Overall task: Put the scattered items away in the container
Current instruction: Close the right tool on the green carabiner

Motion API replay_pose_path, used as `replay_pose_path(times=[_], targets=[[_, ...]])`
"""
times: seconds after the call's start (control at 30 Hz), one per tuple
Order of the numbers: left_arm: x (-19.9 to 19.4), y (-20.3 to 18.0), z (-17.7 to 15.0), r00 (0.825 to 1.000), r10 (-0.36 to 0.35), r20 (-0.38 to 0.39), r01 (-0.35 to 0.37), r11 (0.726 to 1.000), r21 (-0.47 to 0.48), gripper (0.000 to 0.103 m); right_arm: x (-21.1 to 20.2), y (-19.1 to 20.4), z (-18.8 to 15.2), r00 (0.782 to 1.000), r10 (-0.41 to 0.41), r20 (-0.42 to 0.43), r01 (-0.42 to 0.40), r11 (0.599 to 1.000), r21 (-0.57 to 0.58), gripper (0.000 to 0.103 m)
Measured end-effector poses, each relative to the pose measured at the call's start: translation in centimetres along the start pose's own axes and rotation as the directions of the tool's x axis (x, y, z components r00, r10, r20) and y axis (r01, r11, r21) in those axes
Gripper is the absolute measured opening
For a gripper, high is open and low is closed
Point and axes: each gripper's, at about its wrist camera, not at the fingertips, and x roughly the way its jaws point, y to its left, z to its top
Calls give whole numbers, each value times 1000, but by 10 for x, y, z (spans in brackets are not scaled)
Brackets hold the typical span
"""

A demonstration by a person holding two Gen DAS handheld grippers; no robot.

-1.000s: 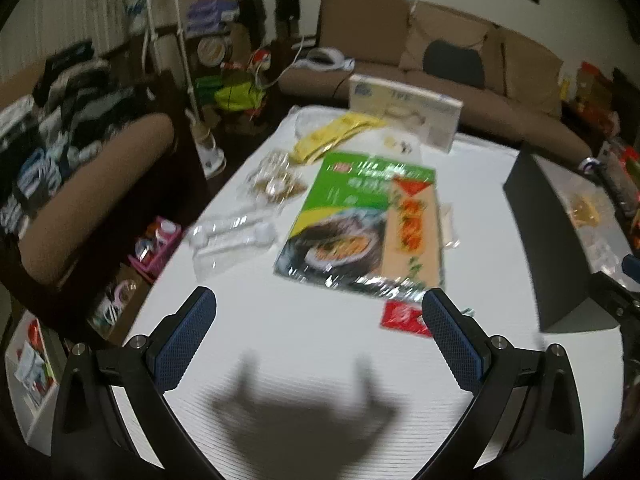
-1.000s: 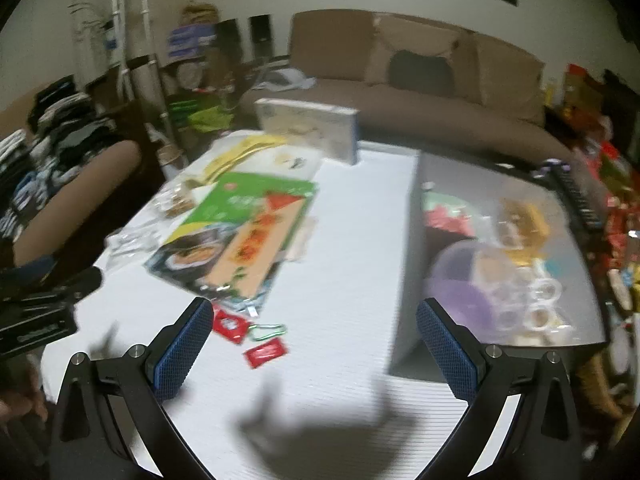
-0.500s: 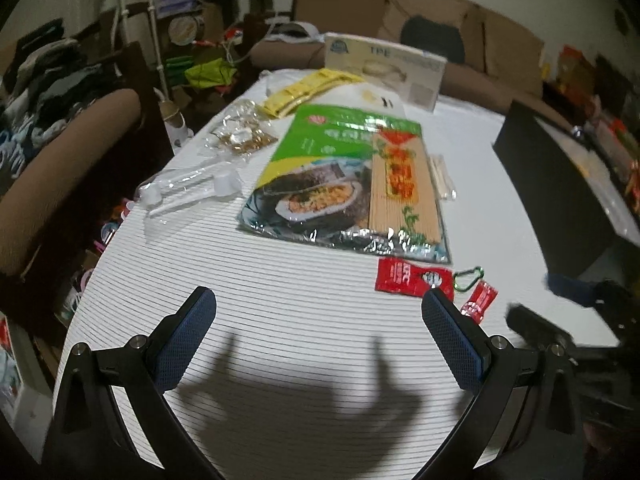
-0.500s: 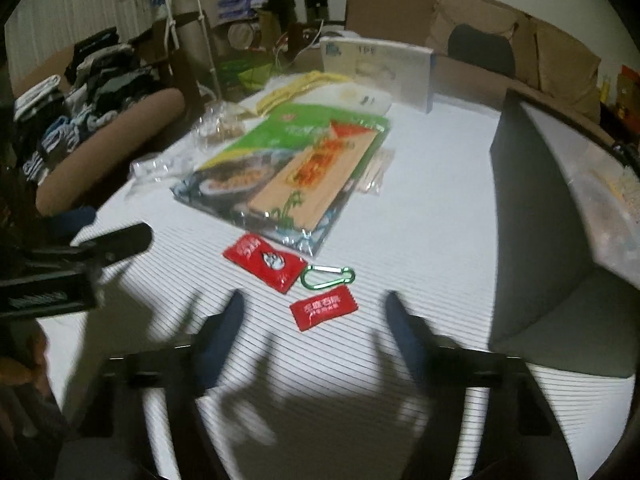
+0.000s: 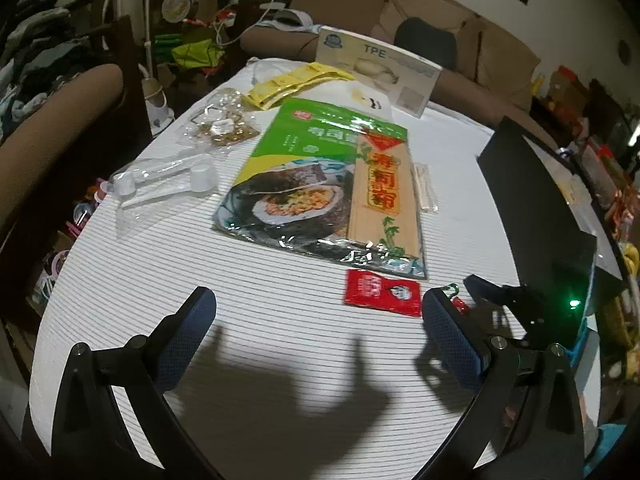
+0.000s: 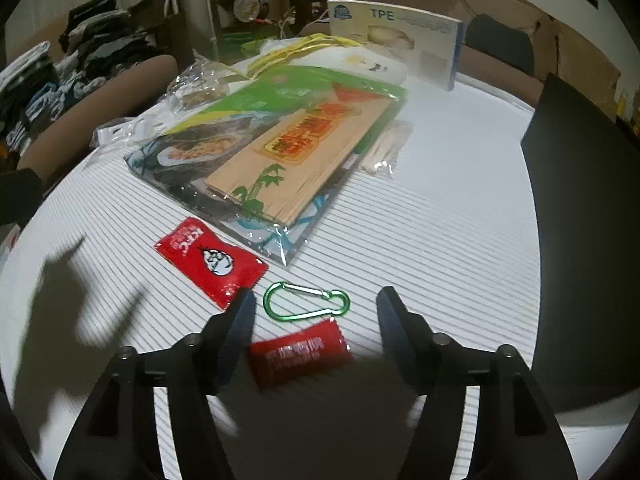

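Note:
A small red sachet [image 6: 300, 354] lies on the white striped table [image 6: 440, 220] between my right gripper's fingers, untouched. My right gripper [image 6: 317, 295] hangs low over it, jaws half wide and opening. A green carabiner [image 6: 306, 301] lies just ahead of the tips. A bigger red ketchup packet [image 6: 210, 262] sits to the left, beside a large sushi kit pack [image 6: 276, 148]. The dark container [image 6: 588, 240] stands at the right. My left gripper [image 5: 317, 298] is wide open over bare table, short of the ketchup packet [image 5: 382, 292].
Farther back lie a bag of plastic spoons [image 5: 168, 184], a clear snack bag [image 5: 220, 128], yellow sachets [image 5: 296, 82], a wrapped toothpick pack [image 5: 424, 188] and an upright TPE box [image 5: 376, 70]. Sofas and clutter surround the table.
Both grippers have come down toward the table. The right one dropped further, narrowed its jaws from full width, and now straddles the small red sachet.

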Motion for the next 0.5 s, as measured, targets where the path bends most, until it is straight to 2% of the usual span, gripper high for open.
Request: replay_pose_path(times=[0.07, 0.1, 0.3, 0.5], targets=[[4, -5, 0, 1000, 16, -9, -16, 1000, 19, 103, 0, 1, -1, 1000, 6, 9, -6, 1000, -5, 61], [6, -7, 0, 1000, 20, -15, -20, 1000, 24, 103, -1, 1, -1, 1000, 13, 11, -13, 1000, -5, 47], [18, -16, -4, 998, 35, -44, -34, 999, 42, 103, -12, -10, -4, 996, 90, -6, -89, 994, 66, 46], [30, -26, -9, 996, 51, -66, -46, 996, 79, 103, -52, -23, -13, 992, 122, 38, -125, 987, 105, 46]])
